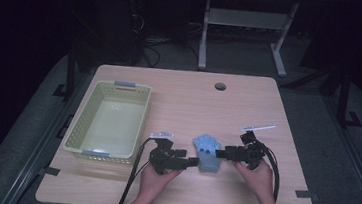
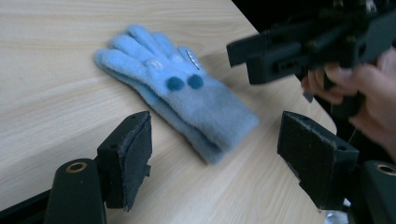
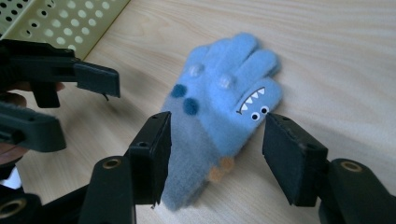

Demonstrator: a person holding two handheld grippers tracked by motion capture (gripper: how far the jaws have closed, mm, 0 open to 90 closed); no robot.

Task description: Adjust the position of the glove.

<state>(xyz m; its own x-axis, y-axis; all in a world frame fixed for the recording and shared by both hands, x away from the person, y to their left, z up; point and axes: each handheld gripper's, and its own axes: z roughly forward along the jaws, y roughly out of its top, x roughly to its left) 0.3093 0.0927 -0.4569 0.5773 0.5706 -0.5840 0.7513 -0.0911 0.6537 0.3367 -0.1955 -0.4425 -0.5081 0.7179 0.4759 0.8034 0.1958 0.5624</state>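
Note:
A fluffy light-blue glove (image 1: 207, 152) with dark blue dots and a toothy monster face lies flat on the wooden table, near the front middle. It looks like a pair stacked together (image 2: 187, 100). My right gripper (image 3: 215, 149) is open, its jaws straddling the cuff end of the glove (image 3: 224, 107) without pressing on it. It comes in from the right of the glove (image 1: 219, 153). My left gripper (image 2: 215, 158) is open too, pointing at the glove's cuff from a short way off on its left (image 1: 194, 162). Neither gripper holds anything.
A pale yellow-green perforated basket (image 1: 83, 117) stands empty at the table's left, and its corner (image 3: 60, 18) lies behind the left gripper. A round cable hole (image 1: 220, 86) sits near the table's far edge. Cables trail from both grippers toward the front edge.

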